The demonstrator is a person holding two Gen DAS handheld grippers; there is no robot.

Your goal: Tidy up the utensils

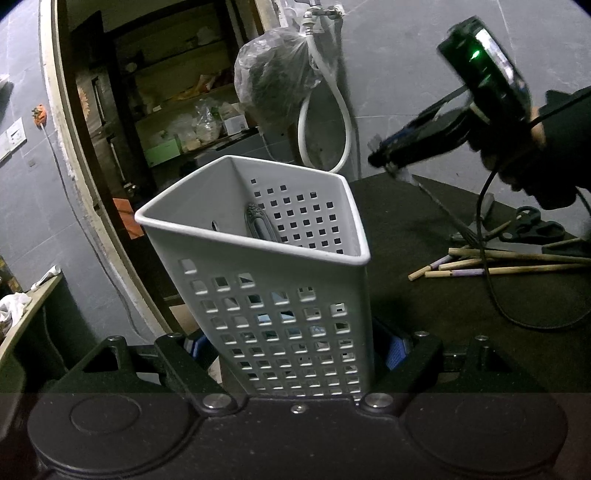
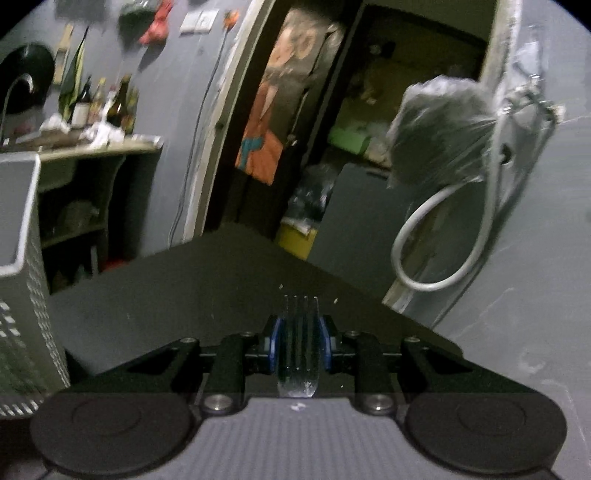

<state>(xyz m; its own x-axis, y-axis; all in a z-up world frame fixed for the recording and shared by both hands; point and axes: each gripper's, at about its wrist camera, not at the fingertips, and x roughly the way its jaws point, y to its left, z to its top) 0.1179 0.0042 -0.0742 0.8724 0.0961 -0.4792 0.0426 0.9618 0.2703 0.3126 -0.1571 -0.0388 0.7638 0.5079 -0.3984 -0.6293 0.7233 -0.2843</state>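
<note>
One utensil handle point(image 1: 260, 225) sits in the caddy point(image 1: 258, 295), which our left tongs point(image 1: 295, 354) clamp. Right tongs point(image 2: 300, 345) grip a fork point(image 2: 300, 332); chopsticks point(image 1: 498, 264) and scissors point(image 1: 532, 225) remain on the table point(image 1: 424, 240).

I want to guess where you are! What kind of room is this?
Probably a home kitchen or utility corner: a white utensil basket stands on a dark table beside chopsticks, a tap with hose hangs on the wall, and bottles crowd a counter.

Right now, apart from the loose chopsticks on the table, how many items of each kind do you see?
white basket: 1
fork, in the right hand-held gripper: 1
metal handle inside the basket: 1
black scissors: 1
Total: 4
</note>
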